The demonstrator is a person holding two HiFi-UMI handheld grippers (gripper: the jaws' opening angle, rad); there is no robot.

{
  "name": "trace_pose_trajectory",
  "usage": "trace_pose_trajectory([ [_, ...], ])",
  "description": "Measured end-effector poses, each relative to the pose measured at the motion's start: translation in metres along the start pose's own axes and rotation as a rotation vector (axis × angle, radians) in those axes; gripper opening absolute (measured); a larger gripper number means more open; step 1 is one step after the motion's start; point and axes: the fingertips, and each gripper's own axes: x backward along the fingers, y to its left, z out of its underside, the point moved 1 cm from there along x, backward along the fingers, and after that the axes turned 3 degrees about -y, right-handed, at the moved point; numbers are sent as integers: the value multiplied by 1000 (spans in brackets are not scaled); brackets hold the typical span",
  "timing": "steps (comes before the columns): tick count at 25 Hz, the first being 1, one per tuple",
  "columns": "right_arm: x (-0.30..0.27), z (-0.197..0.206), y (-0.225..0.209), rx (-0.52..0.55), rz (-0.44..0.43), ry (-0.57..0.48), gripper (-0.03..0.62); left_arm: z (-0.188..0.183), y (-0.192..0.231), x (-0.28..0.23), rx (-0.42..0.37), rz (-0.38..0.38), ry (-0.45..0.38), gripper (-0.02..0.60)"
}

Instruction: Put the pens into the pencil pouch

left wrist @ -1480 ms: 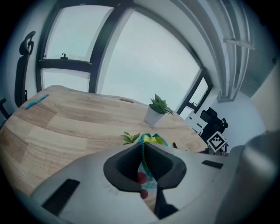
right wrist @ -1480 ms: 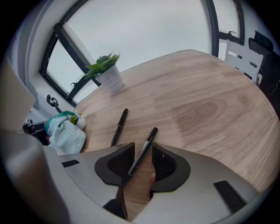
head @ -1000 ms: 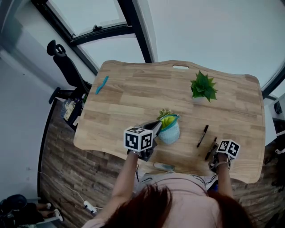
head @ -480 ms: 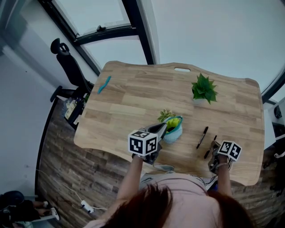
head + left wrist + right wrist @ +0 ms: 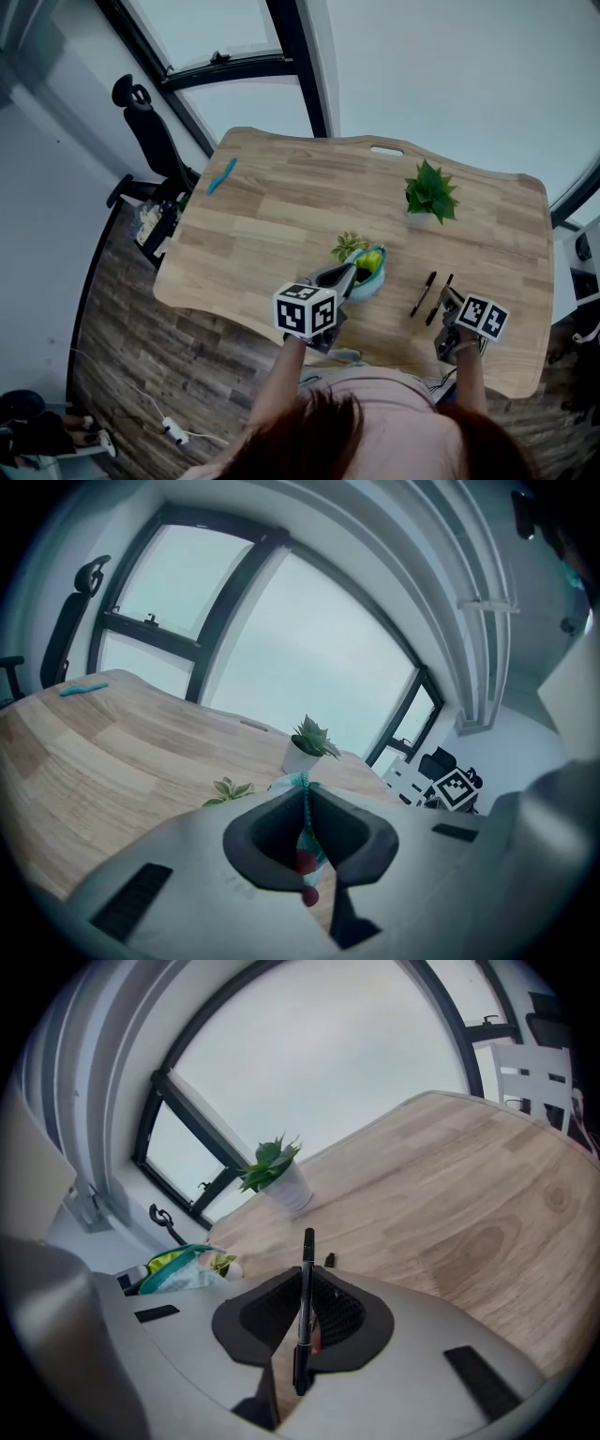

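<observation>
A light-blue pencil pouch (image 5: 368, 272) with a teal zipper and yellow-green contents stands near the table's middle front. My left gripper (image 5: 343, 282) is shut on its zipper edge (image 5: 304, 819), which runs up between the jaws. My right gripper (image 5: 446, 307) is shut on a black pen (image 5: 305, 1302), held lengthwise between the pads above the table, tip pointing away. In the head view this held pen (image 5: 440, 298) hangs right of a second black pen (image 5: 423, 293) that lies on the wood. From the right gripper view the pouch (image 5: 185, 1269) sits to the left.
A potted green plant (image 5: 429, 193) stands at the back right, and a small leafy sprig (image 5: 347, 246) lies just behind the pouch. A teal pen-shaped thing (image 5: 221, 175) rests at the far left corner. An office chair (image 5: 150, 141) stands beyond the table's left edge.
My right gripper has risen off the table with the black pen and shifted toward the pouch. The left gripper has moved slightly right and up with the pouch's edge.
</observation>
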Motion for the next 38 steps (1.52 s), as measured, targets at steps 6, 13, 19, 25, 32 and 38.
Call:
trace_pose_trajectory([
  [6,2,-23,28,36,-90,-62,32,2,-3,0,17,-11,-27,12],
  [13,4,-42,59,53,-185,-98,32,4,-10,1,15,-22,-45,12],
  [19,9,-56,86,48,-269,-135,32,3,-18,2,16,-13,-66,12],
  [25,13,-65,112,63,-341,-178,32,0,-23,2,37,-1,-86,12],
  [32,17,-78,143,77,-428,-223,32,8,-25,0,48,2,-72,12],
  [38,21,-87,166,85,-495,-265,32,10,-26,-2,48,8,-63,12],
])
